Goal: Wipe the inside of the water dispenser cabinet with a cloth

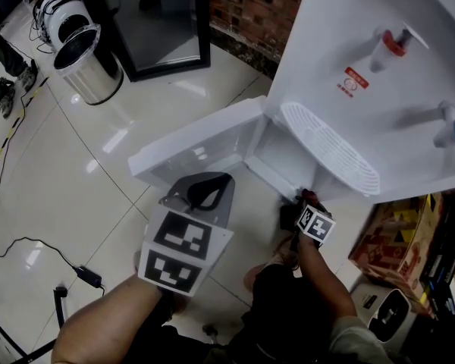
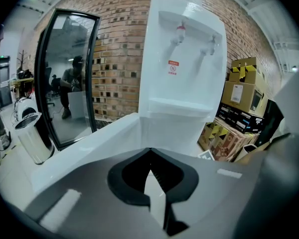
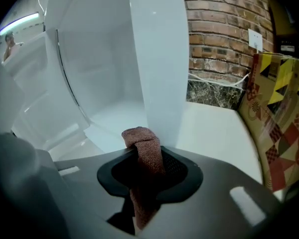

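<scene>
The white water dispenser (image 1: 379,67) stands against a brick wall (image 3: 219,39), and its lower cabinet door (image 1: 205,146) is swung wide over the tiled floor (image 1: 53,196), so the compartment is open to reach. The right tongs (image 3: 149,163) are clenched on a reddish-brown cloth (image 3: 144,148). The cloth is pinched through its middle so that a folded hump stands out past the tips, probably so that fabric rather than plastic meets the wall. In the head view these tongs (image 1: 299,207) sit low, at the foot of the dispenser beside the opening. Their own view looks past the front edge into the white cabinet interior (image 3: 109,73), and the cloth seems just short of any surface, so wiping looks about to begin rather than under way. The left tongs (image 2: 152,178) are clenched shut on nothing and point at the open door. They hover near the door's outer edge (image 1: 208,188), likely to keep the door from swinging back, though no view shows whether they touch it. Cardboard boxes (image 1: 398,233) crowd the dispenser's right side and leave that arm little room.
</scene>
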The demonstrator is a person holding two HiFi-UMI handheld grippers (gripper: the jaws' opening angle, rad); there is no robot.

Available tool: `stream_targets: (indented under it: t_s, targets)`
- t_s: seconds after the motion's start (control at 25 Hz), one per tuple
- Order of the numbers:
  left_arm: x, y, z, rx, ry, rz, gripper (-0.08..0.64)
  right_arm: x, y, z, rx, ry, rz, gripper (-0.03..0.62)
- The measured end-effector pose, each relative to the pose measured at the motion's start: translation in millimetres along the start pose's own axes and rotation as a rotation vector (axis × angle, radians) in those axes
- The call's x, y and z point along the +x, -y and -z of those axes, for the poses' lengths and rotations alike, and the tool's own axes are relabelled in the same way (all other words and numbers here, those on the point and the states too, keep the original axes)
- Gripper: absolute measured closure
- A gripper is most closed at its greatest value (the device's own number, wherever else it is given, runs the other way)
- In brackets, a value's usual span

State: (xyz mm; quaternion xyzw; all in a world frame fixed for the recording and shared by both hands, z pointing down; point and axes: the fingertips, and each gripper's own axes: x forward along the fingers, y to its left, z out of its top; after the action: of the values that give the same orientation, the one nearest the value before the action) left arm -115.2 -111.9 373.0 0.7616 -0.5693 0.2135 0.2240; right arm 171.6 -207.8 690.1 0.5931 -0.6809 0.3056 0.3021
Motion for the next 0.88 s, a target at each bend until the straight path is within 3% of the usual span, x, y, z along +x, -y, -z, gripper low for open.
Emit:
stream_targets:
  t_s: [0.16,0.28,0.48,0.64,0.76,0.88]
  targets:
    - [-1,-7,6,-0.008,-0.013,-0.016,0.56,3,-8,2,0.011,-0.032,-0.023,0.482]
    - [-3,-10,4,-0.012,-0.005,-0.016,0.56,-6,-31,-5,0.027,-0.012,-0.098,0.482]
    - [-10,-11,1,-0.016,0.011,-0.005,0.56,-29,-100,-71,0.005,0.163,-0.301,0.482]
    - [-14,-17,0,-0.024,0.02,-0.006,0.56,-43,-149,-122,0.022,0.282,-0.409,0.482]
    - [-17,-20,-2,-0.03,0.027,0.001,0.56,-36,-176,-136,0.012,0.305,-0.439,0.48]
    - [-19,-22,0,-0.033,0.026,0.018,0.56,-10,-188,-130,0.009,0.269,-0.409,0.48]
